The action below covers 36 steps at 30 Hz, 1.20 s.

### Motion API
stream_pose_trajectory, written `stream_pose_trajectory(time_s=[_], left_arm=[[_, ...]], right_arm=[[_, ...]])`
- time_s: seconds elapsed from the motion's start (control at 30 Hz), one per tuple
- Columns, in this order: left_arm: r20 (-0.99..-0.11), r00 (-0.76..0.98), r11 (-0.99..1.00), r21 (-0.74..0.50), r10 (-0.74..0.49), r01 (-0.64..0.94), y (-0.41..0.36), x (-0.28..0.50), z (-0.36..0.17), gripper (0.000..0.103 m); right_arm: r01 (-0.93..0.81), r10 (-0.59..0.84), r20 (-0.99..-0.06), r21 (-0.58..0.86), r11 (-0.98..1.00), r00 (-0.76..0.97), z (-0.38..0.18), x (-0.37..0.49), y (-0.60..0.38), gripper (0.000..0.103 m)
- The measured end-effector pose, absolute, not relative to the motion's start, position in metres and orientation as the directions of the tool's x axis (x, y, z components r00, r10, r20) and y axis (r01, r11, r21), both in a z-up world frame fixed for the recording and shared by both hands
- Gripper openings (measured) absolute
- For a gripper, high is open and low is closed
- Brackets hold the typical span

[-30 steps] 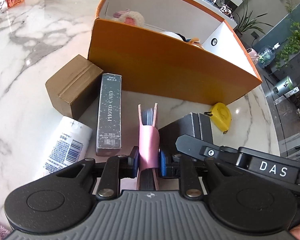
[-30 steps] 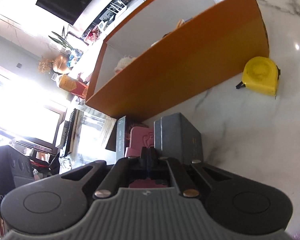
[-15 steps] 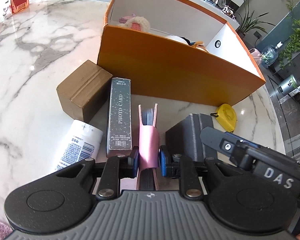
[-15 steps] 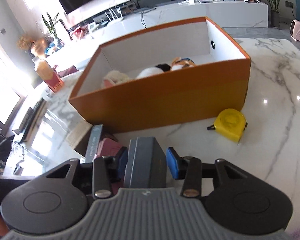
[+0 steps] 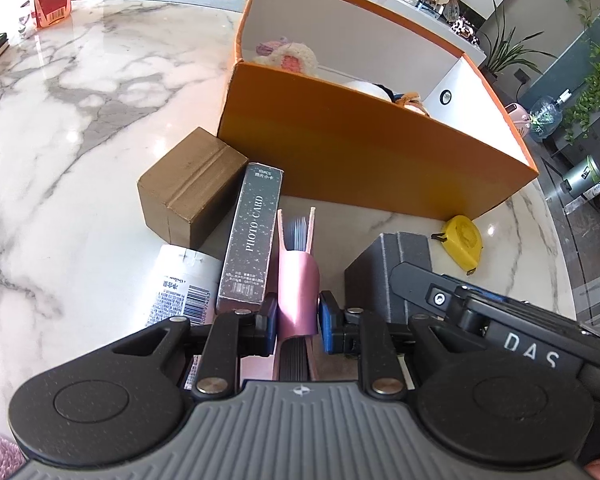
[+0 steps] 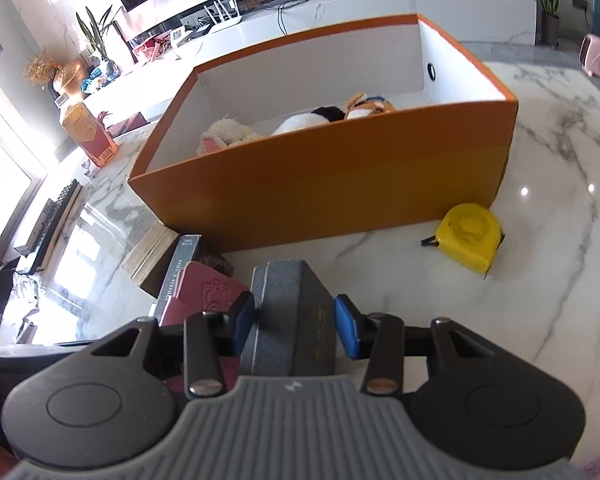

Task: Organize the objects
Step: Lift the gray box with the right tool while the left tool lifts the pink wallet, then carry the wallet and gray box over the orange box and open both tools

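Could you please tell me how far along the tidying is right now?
Soft toys already lie in the orange box. The left gripper holds the pink album; the right gripper straddles the grey box. The tape measure, photo card box and brown box remain outside.

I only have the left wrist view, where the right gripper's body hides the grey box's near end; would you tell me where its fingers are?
Observer: The right gripper has the grey box between its fingers; the jaws have just been opening.
Operator: Thank you. Is there any marking on that box?
Observer: Faint gold lettering runs along its right-hand side face.
Operator: And the pink album in my left gripper?
Observer: Its cover carries an embossed pattern, seemingly footprints.
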<state>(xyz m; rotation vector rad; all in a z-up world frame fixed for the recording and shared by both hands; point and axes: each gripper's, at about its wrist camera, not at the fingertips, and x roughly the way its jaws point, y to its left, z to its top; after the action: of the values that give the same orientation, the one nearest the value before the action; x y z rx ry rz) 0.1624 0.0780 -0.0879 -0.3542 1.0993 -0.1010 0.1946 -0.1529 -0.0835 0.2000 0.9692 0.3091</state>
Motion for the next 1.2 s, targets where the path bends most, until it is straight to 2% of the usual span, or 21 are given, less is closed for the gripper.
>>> stream_pose_trajectory(time_s=[0.57, 0.6, 0.63, 0.67, 0.8, 1.2], left_arm=[[-0.838, 0.468, 0.927, -0.363, -0.282, -0.092, 0.083, 0.159, -0.078, 0.025], [-0.835, 0.470, 0.926, -0.368, -0.286, -0.090, 0.083, 0.158, -0.077, 0.025], [-0.832, 0.472, 0.924, -0.372, -0.291, -0.086, 0.083, 0.158, -0.074, 0.025], [-0.829, 0.476, 0.923, -0.377, -0.295, -0.084, 0.083, 0.158, -0.072, 0.025], [-0.816, 0.492, 0.924, -0.378, -0.304, -0.055, 0.078, 0.157, -0.058, 0.025], [-0.730, 0.528, 0.887, -0.449, -0.434, 0.109, 0.049, 0.193, 0.012, 0.025]], right_arm=[[-0.151, 0.335, -0.800, 0.300, 0.942, 0.498, -0.086, 0.198, -0.150, 0.049], [-0.155, 0.330, -0.803, 0.293, 0.944, 0.495, -0.087, 0.198, -0.149, 0.049], [-0.161, 0.329, -0.808, 0.288, 0.944, 0.489, -0.088, 0.198, -0.148, 0.042], [-0.165, 0.328, -0.811, 0.283, 0.945, 0.484, -0.089, 0.197, -0.147, 0.041], [-0.171, 0.324, -0.807, 0.275, 0.946, 0.493, -0.087, 0.194, -0.150, 0.040], [-0.215, 0.336, -0.710, 0.258, 0.942, 0.619, -0.006, 0.200, -0.206, 0.039]])
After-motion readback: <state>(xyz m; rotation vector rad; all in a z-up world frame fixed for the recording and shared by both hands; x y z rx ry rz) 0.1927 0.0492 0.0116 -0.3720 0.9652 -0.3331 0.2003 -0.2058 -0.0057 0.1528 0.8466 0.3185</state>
